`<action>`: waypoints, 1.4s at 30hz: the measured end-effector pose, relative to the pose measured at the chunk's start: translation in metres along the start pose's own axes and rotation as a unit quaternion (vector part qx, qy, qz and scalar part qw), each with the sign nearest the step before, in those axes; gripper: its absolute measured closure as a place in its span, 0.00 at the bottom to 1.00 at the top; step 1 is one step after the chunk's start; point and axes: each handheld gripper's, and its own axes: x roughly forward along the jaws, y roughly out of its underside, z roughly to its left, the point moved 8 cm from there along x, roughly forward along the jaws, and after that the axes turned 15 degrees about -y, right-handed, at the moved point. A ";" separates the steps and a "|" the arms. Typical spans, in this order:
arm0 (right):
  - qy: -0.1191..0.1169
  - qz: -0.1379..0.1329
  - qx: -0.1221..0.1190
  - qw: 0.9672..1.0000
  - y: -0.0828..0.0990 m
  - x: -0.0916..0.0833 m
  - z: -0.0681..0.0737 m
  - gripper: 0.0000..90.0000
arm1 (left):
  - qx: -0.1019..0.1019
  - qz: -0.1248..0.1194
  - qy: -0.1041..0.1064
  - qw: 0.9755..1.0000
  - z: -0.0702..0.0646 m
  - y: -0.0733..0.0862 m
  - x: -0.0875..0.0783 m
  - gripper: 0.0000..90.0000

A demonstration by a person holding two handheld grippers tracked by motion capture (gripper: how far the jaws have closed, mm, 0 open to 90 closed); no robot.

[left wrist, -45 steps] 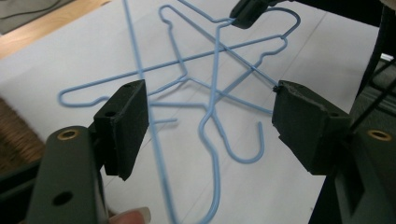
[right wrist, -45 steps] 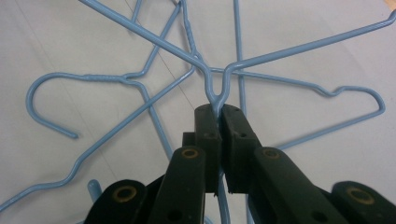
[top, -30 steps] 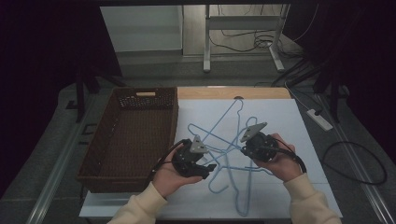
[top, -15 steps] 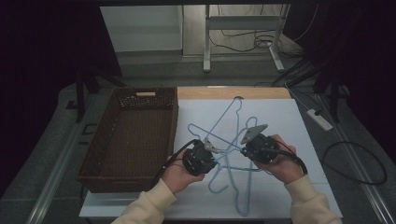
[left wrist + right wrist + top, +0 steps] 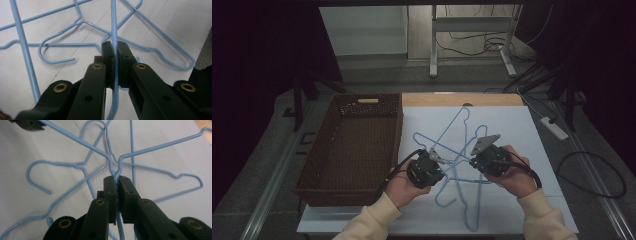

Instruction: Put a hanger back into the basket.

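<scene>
Several light-blue wire hangers [image 5: 447, 132] lie tangled on the white table top [image 5: 512, 130]. My left gripper [image 5: 441, 160] [image 5: 114, 50] is shut on one straight hanger wire [image 5: 114, 25] that runs up between its jaws. My right gripper [image 5: 472, 162] [image 5: 116, 181] pinches the twisted neck [image 5: 115, 171] of a hanger where its two shoulders meet. Its jaws have just eased open a touch, with the wire still between the pads. The two grippers face each other across the pile, a hand's width apart.
A brown woven basket [image 5: 352, 155] stands along the table's left side, close to my left hand. A wooden strip [image 5: 432, 100] borders the far edge. A power strip [image 5: 553, 127] and cables lie on the floor to the right.
My left gripper has edged right into the hanger pile and its jaws have closed on a wire. The right gripper has stayed where it was, holding its hanger.
</scene>
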 end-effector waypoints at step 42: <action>0.001 -0.278 0.173 0.945 0.092 -0.031 -0.033 0.40 | -0.072 -0.137 -0.019 0.988 0.024 -0.021 -0.061 0.96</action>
